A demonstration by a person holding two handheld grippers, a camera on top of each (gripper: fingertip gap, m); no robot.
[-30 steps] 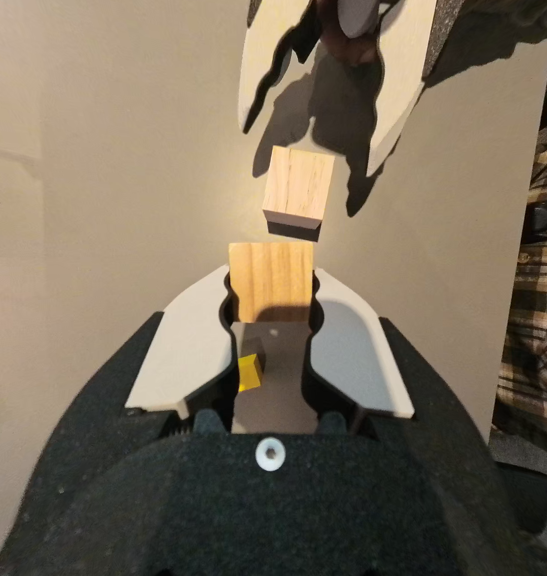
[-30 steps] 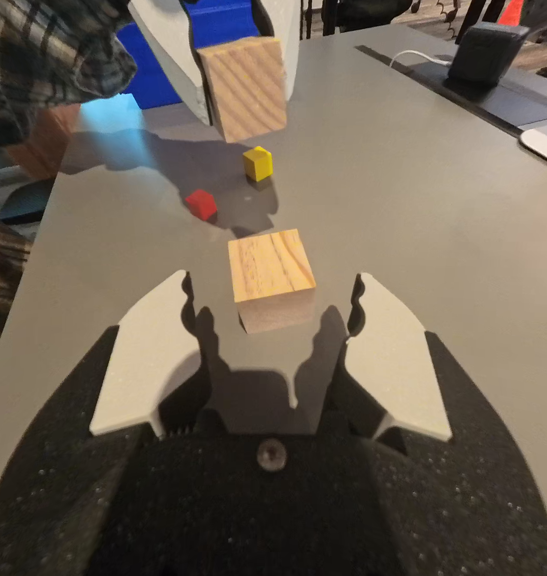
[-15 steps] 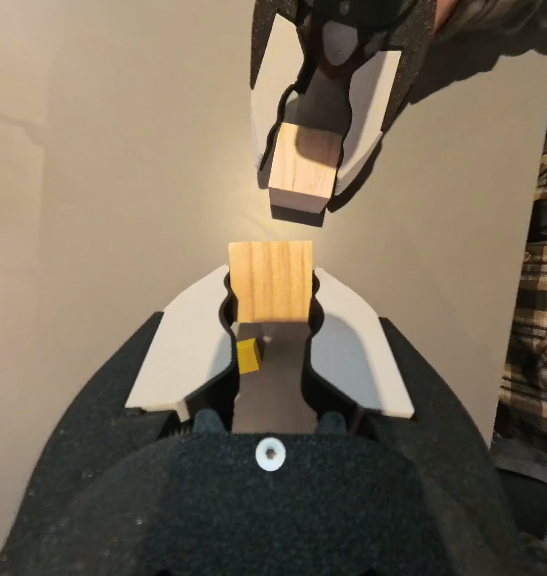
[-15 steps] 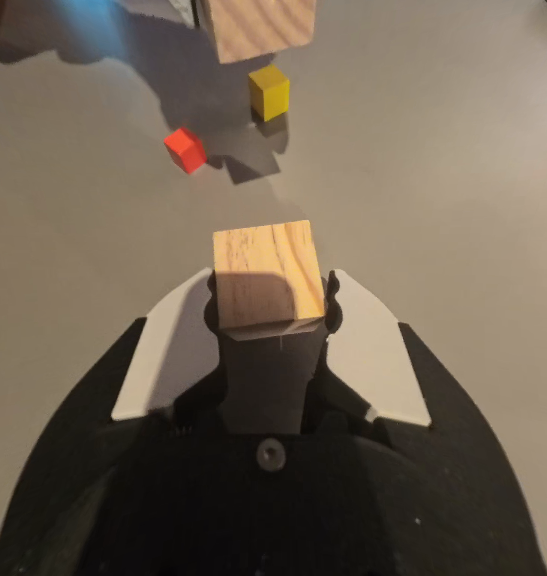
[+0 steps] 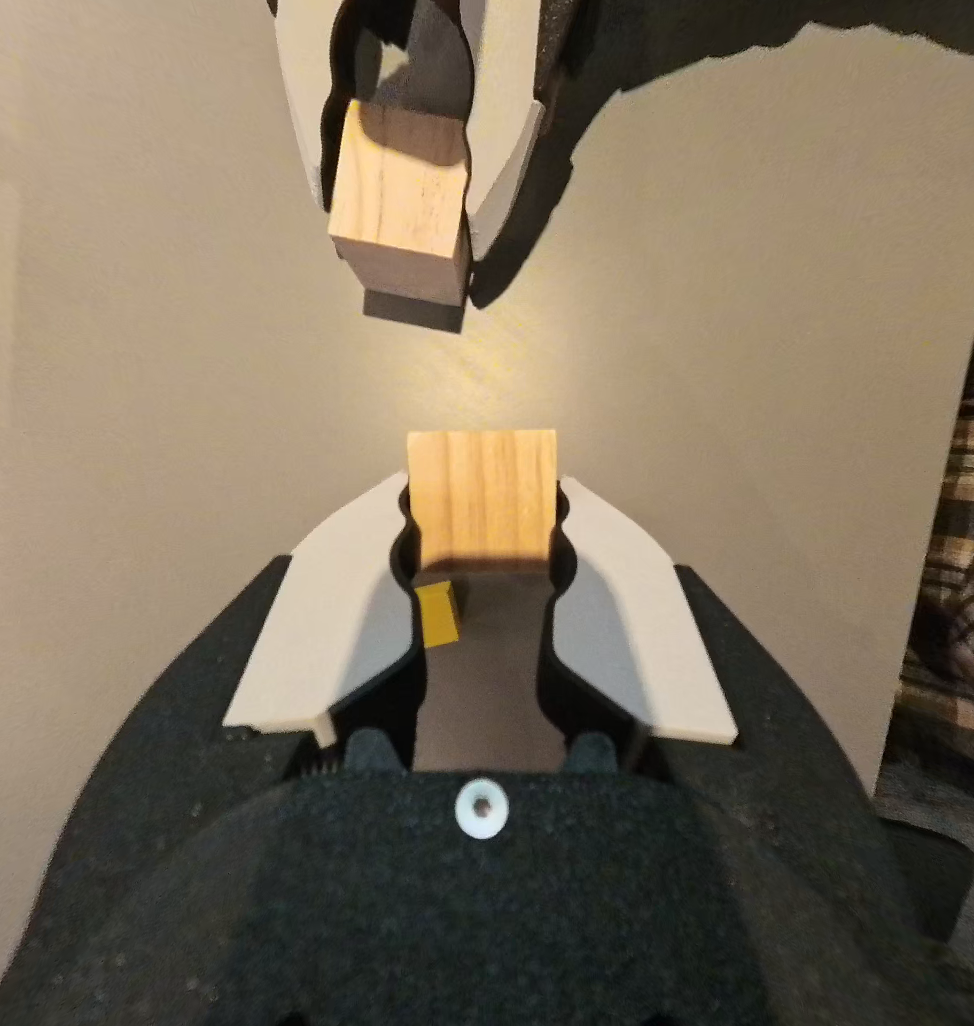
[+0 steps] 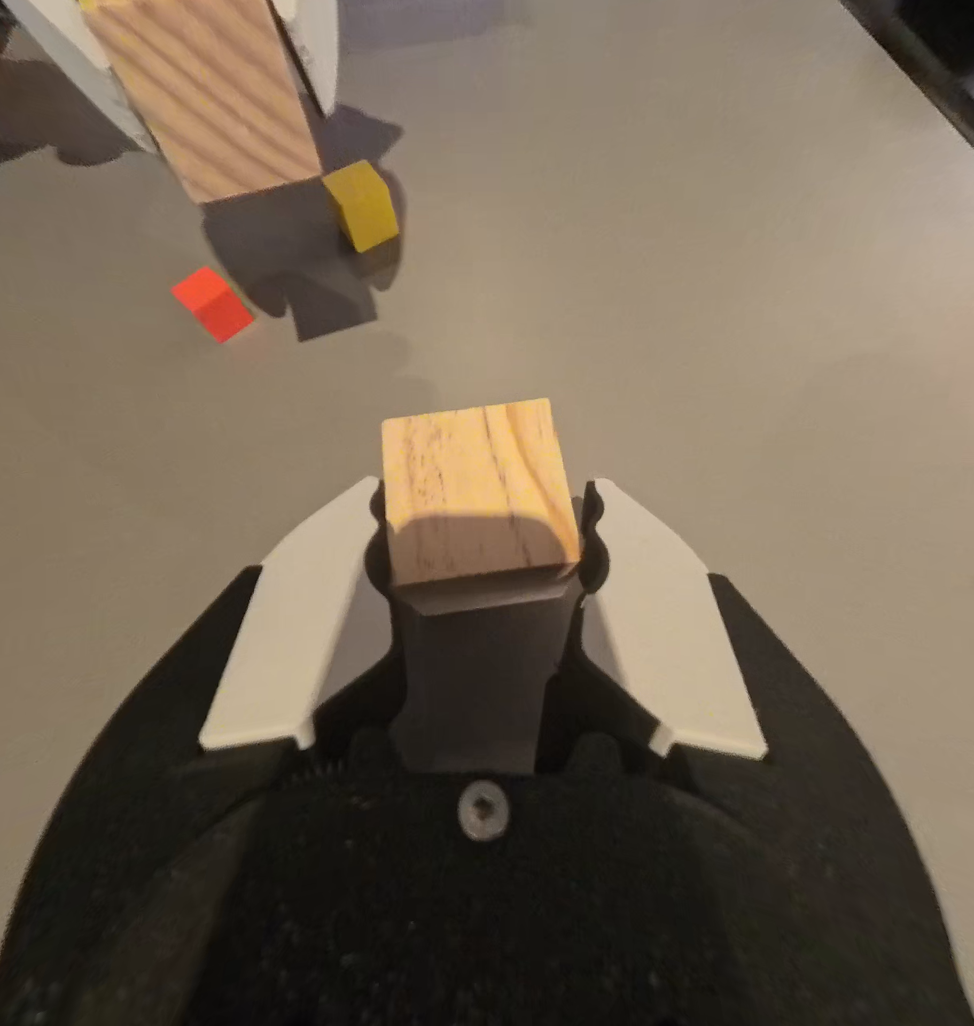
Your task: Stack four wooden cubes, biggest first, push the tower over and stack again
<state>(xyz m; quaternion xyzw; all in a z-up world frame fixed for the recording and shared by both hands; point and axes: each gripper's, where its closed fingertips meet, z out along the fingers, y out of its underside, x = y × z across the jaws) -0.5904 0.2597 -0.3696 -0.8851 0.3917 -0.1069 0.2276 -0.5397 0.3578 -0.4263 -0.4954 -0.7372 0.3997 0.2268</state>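
My left gripper (image 5: 482, 483) is shut on the biggest wooden cube (image 5: 482, 497) and holds it above the grey table (image 5: 168, 388). A small yellow cube (image 5: 437, 613) lies on the table under it. My right gripper (image 6: 484, 483) is shut on a smaller wooden cube (image 6: 476, 488), low over the table. In the left wrist view this gripper (image 5: 401, 233) and its cube (image 5: 401, 205) are at the top. In the right wrist view the left gripper (image 6: 229, 127) and big cube (image 6: 212, 94) hang at the top left, beside the yellow cube (image 6: 365, 205). A small red cube (image 6: 212, 302) lies nearer.
The table's edge (image 5: 917, 499) runs down the right of the left wrist view, with a person's plaid sleeve (image 5: 973, 555) beyond it. A dark strip (image 6: 928, 83) crosses the top right corner of the right wrist view. There is about 12 cm between the tips of the two grippers.
My right gripper came down around the smaller wooden cube and shut on it, then carried it closer to the left gripper. My left gripper kept its hold on the big cube.
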